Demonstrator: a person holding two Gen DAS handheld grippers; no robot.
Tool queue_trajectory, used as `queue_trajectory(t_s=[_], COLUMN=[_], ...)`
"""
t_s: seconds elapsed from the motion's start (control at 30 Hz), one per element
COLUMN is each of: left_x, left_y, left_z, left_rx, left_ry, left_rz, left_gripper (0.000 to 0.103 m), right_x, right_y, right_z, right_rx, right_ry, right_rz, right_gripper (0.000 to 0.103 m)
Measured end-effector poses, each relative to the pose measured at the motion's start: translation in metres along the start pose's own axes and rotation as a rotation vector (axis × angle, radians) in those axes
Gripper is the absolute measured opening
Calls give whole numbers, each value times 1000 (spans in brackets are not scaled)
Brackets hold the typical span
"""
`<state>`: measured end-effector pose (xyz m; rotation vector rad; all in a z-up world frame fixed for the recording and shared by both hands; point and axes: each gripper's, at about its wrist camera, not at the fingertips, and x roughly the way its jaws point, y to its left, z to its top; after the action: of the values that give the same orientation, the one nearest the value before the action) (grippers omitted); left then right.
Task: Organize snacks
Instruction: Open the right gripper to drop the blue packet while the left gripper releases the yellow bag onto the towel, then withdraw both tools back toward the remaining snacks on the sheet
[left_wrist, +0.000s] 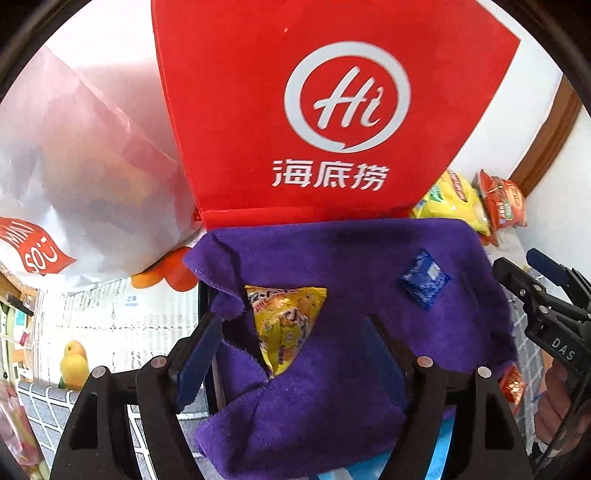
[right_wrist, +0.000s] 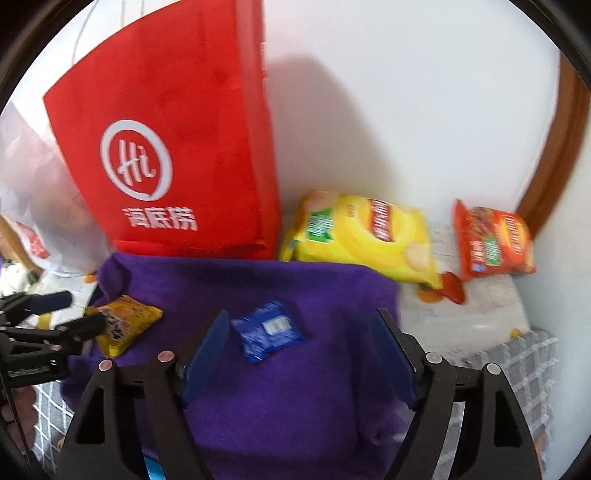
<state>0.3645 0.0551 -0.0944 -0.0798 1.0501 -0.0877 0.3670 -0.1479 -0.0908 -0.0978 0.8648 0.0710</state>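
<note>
A small yellow snack packet (left_wrist: 286, 323) (right_wrist: 123, 323) and a small blue snack packet (left_wrist: 424, 278) (right_wrist: 267, 332) lie on a purple towel (left_wrist: 332, 369) (right_wrist: 295, 387). My left gripper (left_wrist: 291, 325) is open, its fingers either side of the yellow packet. My right gripper (right_wrist: 299, 332) is open and empty; the blue packet lies between its fingers, near the left one. A yellow chip bag (right_wrist: 362, 232) (left_wrist: 448, 201) and a red chip bag (right_wrist: 495, 240) (left_wrist: 504, 203) lean at the wall behind the towel.
A tall red paper bag (left_wrist: 314, 110) (right_wrist: 177, 147) stands right behind the towel. A white plastic bag (left_wrist: 74, 184) sits to its left. Oranges (left_wrist: 166, 275) and yellow fruit (left_wrist: 74, 363) lie at the left. A white wall is at the right.
</note>
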Motion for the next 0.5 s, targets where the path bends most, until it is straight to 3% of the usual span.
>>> queue_trajectory(t_s=[0.1, 0.27, 0.5], left_x=[-11, -41, -79], left_y=[1, -5, -8], left_z=[2, 0, -12], left_rx=[-9, 11, -40], left_ry=[-10, -82, -123], left_rz=[-40, -61, -97], left_gripper=[76, 76, 75], right_x=[-16, -45, -90], right_y=[-6, -20, -31], right_z=[-3, -17, -39], right_rx=[0, 42, 32], right_ry=[-16, -22, -86], right_rz=[-51, 6, -45], right_gripper=[79, 79, 79])
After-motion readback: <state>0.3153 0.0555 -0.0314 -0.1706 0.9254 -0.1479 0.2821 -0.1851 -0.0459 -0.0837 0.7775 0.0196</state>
